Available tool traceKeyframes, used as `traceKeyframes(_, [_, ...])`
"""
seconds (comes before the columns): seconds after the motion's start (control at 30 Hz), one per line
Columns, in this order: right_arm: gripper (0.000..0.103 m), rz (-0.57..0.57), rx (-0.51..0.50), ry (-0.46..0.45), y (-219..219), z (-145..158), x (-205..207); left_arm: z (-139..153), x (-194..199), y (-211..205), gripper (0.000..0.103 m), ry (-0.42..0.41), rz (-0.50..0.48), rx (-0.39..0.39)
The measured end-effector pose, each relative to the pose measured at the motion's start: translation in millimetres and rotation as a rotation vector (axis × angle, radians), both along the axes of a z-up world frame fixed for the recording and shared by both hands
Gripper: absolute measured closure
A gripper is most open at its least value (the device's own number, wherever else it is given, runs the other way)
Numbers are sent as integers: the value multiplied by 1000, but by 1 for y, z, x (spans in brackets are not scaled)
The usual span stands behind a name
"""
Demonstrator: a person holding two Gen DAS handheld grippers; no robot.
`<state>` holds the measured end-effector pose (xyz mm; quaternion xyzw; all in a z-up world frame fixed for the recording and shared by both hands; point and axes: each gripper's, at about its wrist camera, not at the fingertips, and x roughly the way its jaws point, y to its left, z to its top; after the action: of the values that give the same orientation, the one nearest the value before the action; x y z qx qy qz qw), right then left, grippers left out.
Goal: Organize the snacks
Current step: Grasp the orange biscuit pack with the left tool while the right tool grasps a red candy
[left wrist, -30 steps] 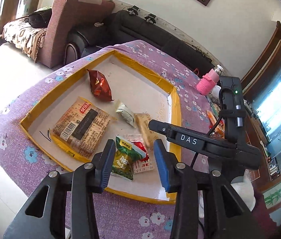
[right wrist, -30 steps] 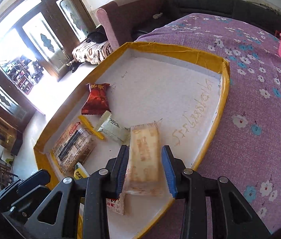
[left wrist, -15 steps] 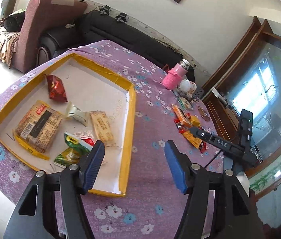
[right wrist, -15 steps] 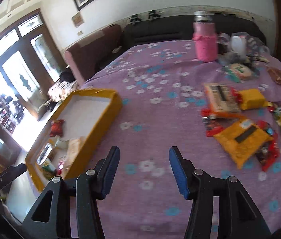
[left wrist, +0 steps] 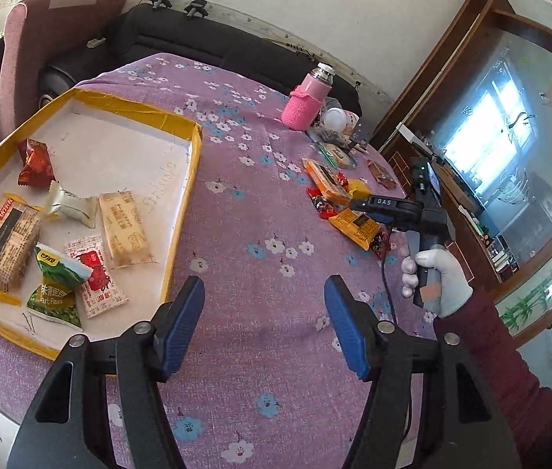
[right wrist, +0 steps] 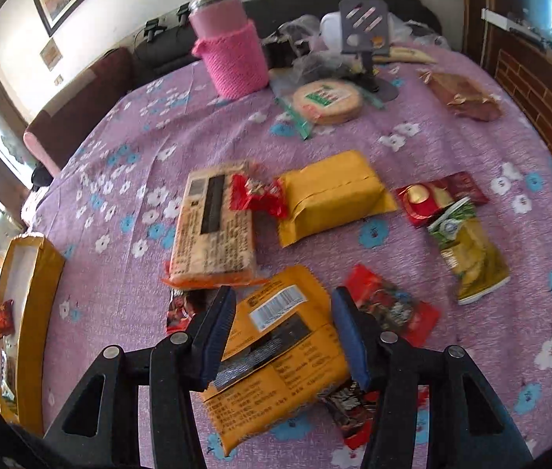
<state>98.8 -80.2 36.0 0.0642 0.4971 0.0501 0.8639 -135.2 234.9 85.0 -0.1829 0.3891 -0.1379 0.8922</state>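
A yellow-rimmed tray [left wrist: 193, 164] lies on the purple flowered table and holds several snack packs, among them a beige biscuit pack [left wrist: 123, 226] and a green pea pack [left wrist: 57, 285]. My left gripper [left wrist: 264, 324] is open and empty over bare cloth right of the tray. My right gripper [right wrist: 281, 336] is open, its jaws either side of an orange-yellow snack pack [right wrist: 276, 355] in a loose pile. The pile also holds a beige cracker pack [right wrist: 213, 226], a yellow pack [right wrist: 330, 195] and red packs [right wrist: 393, 308]. The right gripper also shows in the left wrist view [left wrist: 389, 207].
A pink-sleeved bottle [right wrist: 229, 43] stands at the back of the table beside a round cracker bag [right wrist: 326, 101], a phone stand [right wrist: 365, 27] and a brown pack [right wrist: 463, 93]. A green-yellow pack [right wrist: 471, 250] lies right. Sofas line the wall; a wooden cabinet [left wrist: 451, 125] stands right.
My right gripper let go of the beige biscuit pack in the tray, swung right and came down over the orange-yellow pack. My left gripper opened wider and moved right off the tray.
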Motion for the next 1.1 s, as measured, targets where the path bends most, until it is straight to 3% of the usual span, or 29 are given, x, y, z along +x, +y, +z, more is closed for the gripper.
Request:
traceKeyframes(0.2, [53,299,47,47,65,-6,-40,-6,11,-4,40,26,-9,-3])
traceKeyframes(0.3, [58,440,173,49,81,6,-68,-6,13,-8,40,19,-21,5])
traceKeyframes(0.4, [53,313,225,-64,41,36,-82,-9,15,-17,40,32,-54,28])
traceKeyframes(0.47, [48,191,191,-116,5,45,-86,-14,18,-25,40,44,-81,36])
traceKeyframes(0.53, [47,95,126,-120,-25,44,-88,-19,20,-33,40,55,-105,39])
traceKeyframes(0.63, [47,8,128,-86,-61,28,-87,-24,24,-46,40,68,-137,48])
traceKeyframes(0.73, [47,0,110,-84,-68,12,-85,-25,27,-63,40,54,-190,82])
traceKeyframes(0.93, [48,83,25,-113,-38,-3,-73,-25,50,-95,39,9,-285,204])
traceKeyframes(1.1, [47,109,-3,-128,-29,-14,-71,-41,80,-119,30,5,-354,288])
